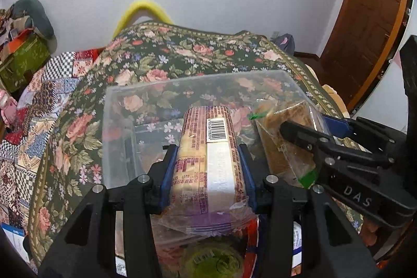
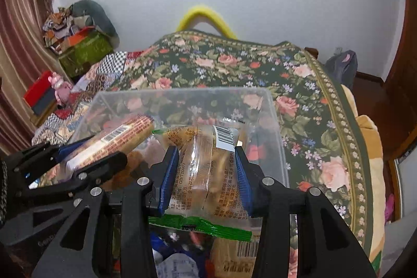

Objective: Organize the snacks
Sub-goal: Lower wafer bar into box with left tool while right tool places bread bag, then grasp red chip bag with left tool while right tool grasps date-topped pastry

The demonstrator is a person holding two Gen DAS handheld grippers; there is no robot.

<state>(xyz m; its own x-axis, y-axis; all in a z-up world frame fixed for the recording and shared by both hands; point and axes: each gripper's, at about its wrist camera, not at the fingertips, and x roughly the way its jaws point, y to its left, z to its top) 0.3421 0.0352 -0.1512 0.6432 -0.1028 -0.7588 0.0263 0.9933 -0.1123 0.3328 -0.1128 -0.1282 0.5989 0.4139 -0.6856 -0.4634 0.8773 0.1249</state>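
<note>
My left gripper point(image 1: 208, 150) is shut on a cracker packet point(image 1: 208, 155) with purple print and a barcode, held over the near edge of a clear plastic bin point(image 1: 120, 100). My right gripper point(image 2: 207, 153) is shut on a clear bread packet point(image 2: 206, 160) with green ends, also over the bin point(image 2: 273, 116). Each gripper shows in the other view: the right one point(image 1: 305, 127) with its bread packet point(image 1: 284, 137), the left one point(image 2: 86, 147) with the cracker packet point(image 2: 114, 140). The two packets are side by side.
The bin sits on a floral blanket point(image 1: 182, 56) on a bed. More snack packets point(image 2: 234, 257) lie below the grippers, near the bed's front. A patchwork quilt point(image 1: 31, 121) is at left, a wooden door point(image 1: 365, 25) at right, boxes point(image 2: 83, 51) at far left.
</note>
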